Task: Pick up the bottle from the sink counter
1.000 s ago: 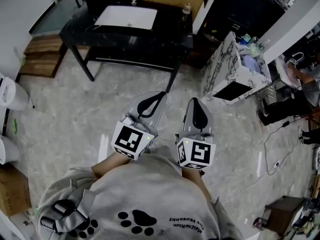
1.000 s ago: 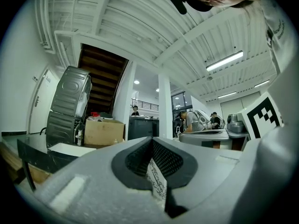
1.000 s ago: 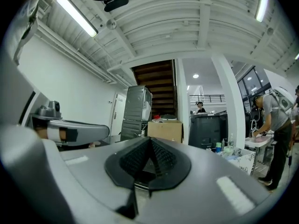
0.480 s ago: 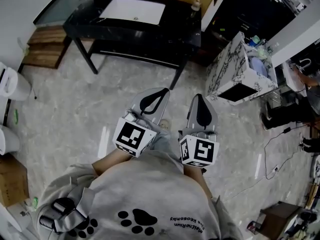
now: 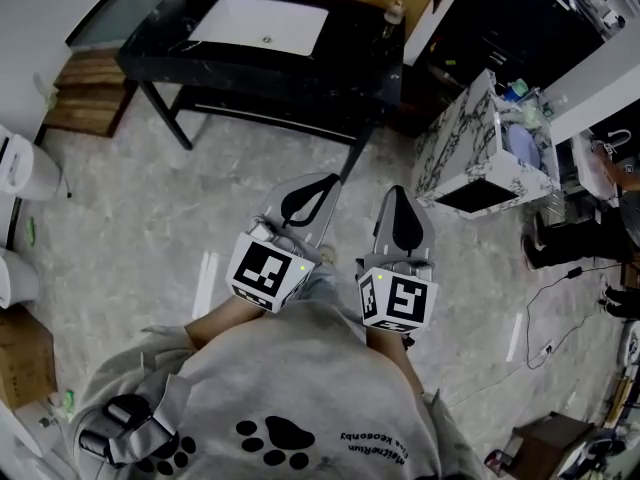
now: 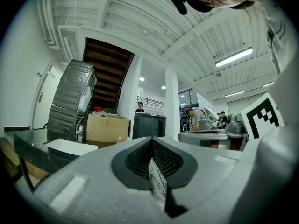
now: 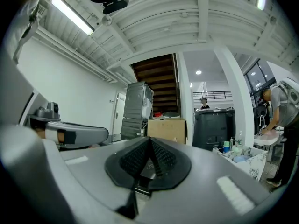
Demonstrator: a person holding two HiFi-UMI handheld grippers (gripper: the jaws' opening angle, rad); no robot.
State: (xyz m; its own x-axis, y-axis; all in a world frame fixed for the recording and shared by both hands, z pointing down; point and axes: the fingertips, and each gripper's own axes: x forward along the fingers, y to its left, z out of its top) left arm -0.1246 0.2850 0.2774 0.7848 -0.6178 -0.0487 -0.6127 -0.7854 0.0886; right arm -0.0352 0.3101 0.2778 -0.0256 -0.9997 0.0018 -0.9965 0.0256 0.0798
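A small pale bottle (image 5: 396,13) stands on the right end of the black sink counter (image 5: 350,58), to the right of the white basin (image 5: 262,26). Both grippers are held close to the person's body over the floor, well short of the counter. My left gripper (image 5: 328,180) is shut with nothing in it, and my right gripper (image 5: 396,192) beside it is shut and empty too. In the left gripper view the shut jaw tips (image 6: 152,141) point toward the counter, with the bottle (image 6: 120,138) tiny and far off. The right gripper view shows shut tips (image 7: 150,141).
A marble-patterned open box (image 5: 470,148) full of small items stands right of the counter. Left of the counter is a wooden platform (image 5: 85,98); white fixtures (image 5: 22,183) and a cardboard box (image 5: 25,368) line the left edge. Cables (image 5: 560,268) cross the floor at right.
The counter and the marble box have shifted a little in the head view as the person moves. Both grippers stay shut and in the same place before the body.
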